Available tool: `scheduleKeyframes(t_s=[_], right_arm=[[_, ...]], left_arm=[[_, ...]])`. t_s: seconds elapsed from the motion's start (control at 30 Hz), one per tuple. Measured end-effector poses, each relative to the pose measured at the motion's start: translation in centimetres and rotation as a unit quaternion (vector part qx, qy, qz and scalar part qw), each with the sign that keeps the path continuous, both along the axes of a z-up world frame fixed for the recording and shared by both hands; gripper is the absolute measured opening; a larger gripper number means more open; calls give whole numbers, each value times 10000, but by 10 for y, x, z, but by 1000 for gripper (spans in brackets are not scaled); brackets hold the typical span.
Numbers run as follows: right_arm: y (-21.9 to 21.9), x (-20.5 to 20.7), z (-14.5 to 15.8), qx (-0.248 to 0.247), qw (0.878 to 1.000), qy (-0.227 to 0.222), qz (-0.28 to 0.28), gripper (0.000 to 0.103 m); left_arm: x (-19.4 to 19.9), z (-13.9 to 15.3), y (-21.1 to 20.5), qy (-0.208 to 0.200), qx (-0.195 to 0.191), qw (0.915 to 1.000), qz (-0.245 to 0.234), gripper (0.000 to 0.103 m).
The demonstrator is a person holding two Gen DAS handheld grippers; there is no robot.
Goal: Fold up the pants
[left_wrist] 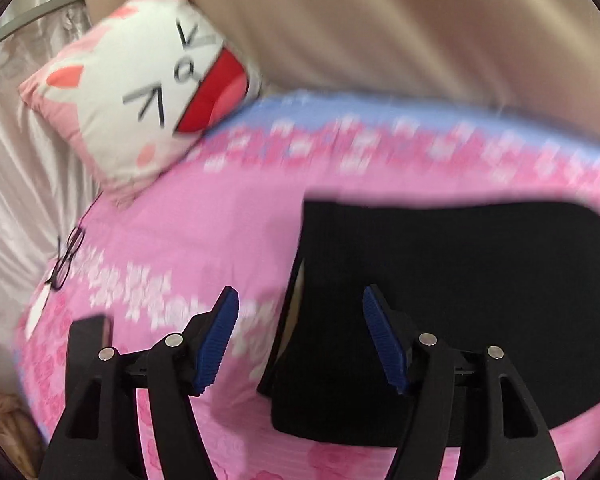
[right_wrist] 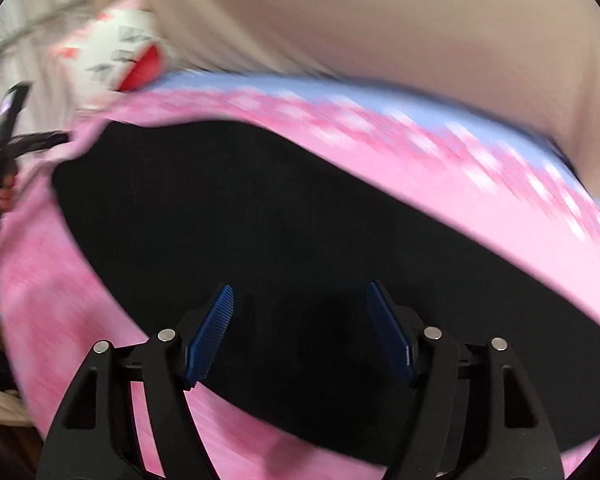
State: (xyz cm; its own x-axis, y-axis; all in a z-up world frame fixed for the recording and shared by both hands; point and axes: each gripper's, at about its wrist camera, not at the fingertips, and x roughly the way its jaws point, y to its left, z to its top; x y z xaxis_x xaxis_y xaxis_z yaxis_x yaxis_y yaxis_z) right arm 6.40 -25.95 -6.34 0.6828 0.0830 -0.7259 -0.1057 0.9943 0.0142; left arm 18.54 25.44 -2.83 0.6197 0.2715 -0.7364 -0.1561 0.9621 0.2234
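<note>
Pink floral bedding (left_wrist: 204, 236) covered the bed, with a cat-face cushion (left_wrist: 140, 92) and a pair of glasses (left_wrist: 66, 258) lying beyond and to the left of the left gripper (left_wrist: 300, 334). Black pants (left_wrist: 460, 300) lay flat on the bedding, their folded edge between and ahead of that gripper's fingers (left_wrist: 220, 340), which stood well apart and gripped nothing. Right gripper (right_wrist: 300, 330) hung over the middle of the pants (right_wrist: 280, 220), fingers (right_wrist: 210, 334) likewise spread and empty.
</note>
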Motion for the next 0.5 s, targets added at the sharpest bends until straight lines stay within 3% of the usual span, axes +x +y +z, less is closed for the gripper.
scheduleKeyframes(t_s=[0.03,0.1,0.17,0.23,0.3,0.4,0.43,0.5], right_arm=[[-22,-8,-3,55,9997,24,-239,67],[-76,-34,-2,314,9965,-62,-773,67],[-140,-69,6,386,9854,-136,-1650,67],[-191,-101,16,602,9715,-347,-2265,67],[-244,-133,24,815,9508,-584,-2931,67],[-301,-155,23,958,9299,-753,-3469,67],[-319,-157,21,967,9263,-743,-3565,68],[-338,-149,17,986,9307,-642,-3463,68]], left_arm=[[2,-14,6,116,31,9998,144,66],[-6,-13,17,-151,-259,9993,244,66],[-10,-3,15,-77,-279,9983,507,59],[-20,18,1,-328,-207,9977,558,59],[-37,48,-32,-708,-396,9965,222,62],[-49,72,-94,-919,-532,9935,-406,69],[-50,73,-119,-914,-552,9925,-603,74],[-53,71,-157,-832,-620,9906,-895,74]])
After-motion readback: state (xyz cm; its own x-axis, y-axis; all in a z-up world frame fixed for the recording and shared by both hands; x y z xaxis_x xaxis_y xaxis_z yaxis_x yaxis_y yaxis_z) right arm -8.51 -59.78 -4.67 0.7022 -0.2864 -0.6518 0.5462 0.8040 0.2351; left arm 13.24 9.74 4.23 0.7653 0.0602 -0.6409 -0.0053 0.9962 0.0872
